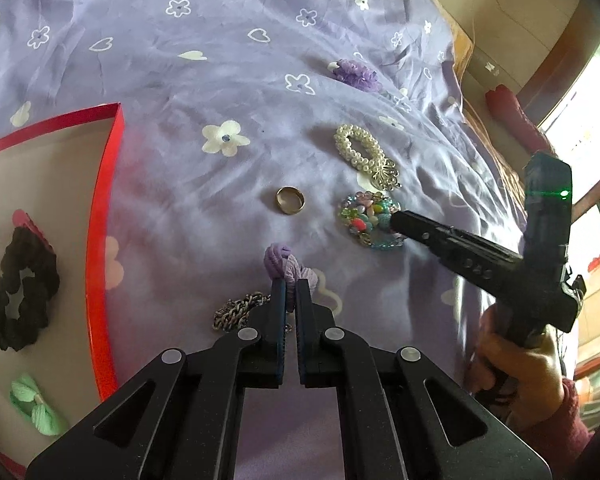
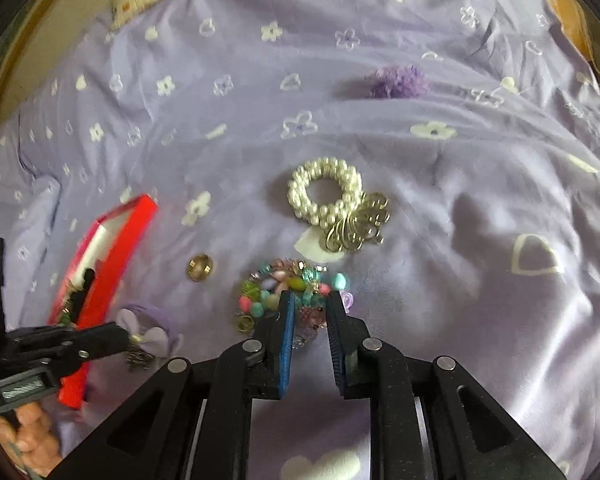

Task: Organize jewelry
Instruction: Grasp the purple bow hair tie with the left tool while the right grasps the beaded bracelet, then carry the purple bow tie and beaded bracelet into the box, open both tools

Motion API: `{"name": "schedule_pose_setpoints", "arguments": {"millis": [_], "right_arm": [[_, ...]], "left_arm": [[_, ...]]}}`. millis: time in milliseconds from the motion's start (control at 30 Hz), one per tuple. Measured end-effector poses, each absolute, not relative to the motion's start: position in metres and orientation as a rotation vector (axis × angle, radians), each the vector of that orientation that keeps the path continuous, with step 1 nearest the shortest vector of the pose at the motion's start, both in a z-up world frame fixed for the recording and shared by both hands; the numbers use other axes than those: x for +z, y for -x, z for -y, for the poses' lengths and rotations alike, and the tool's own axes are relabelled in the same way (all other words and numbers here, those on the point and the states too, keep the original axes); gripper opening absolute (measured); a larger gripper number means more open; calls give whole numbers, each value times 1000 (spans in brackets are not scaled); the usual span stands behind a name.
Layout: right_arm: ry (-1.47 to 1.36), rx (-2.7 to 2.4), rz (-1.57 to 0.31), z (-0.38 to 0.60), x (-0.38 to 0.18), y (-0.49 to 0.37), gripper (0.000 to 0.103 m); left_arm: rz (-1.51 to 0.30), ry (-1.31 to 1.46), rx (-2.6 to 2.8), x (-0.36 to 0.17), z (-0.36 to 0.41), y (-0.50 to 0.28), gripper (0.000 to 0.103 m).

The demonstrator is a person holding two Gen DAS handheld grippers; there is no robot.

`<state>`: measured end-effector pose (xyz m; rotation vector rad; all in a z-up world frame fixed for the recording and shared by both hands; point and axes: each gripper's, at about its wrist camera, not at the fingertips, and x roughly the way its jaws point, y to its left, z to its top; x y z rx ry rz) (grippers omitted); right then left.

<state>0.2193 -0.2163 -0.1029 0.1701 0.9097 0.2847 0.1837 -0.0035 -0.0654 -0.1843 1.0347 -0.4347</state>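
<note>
Wrinkled lilac bedsheet [image 1: 220, 80] | left gripper [image 1: 291, 286] fingers pinch ribbed scrunchie [image 1: 286, 264] | right gripper [image 2: 310, 300] fingers straddle beaded bracelet [image 2: 288, 288]

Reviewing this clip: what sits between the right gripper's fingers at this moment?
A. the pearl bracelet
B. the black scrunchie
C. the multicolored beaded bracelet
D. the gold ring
C: in the right wrist view, the right gripper has its open jaws on either side of the multicolored beaded bracelet; the pearl bracelet lies further away.

Your right gripper [image 2: 309, 298] straddles the multicoloured beaded bracelet [image 2: 284, 292] on the lilac flowered bedsheet [image 2: 480, 208], jaws parted around its beads. Beyond lies a white pearl bracelet [image 2: 324, 192] touching a silver filigree charm [image 2: 358, 224]; a gold ring [image 2: 199, 267] sits left.
</note>
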Motion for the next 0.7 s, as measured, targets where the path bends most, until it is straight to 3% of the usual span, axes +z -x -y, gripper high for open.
{"name": "schedule_pose_setpoints", "arguments": {"millis": [100,700], "right_arm": [[-169,288,-891,217,-99,-215,8],[-228,450,-753,181,-30,-176,7]], "left_arm": [[-1021,191,-434,-61,2,-181,3],[-905,253,-381,-15,-51,-133,3]]}}
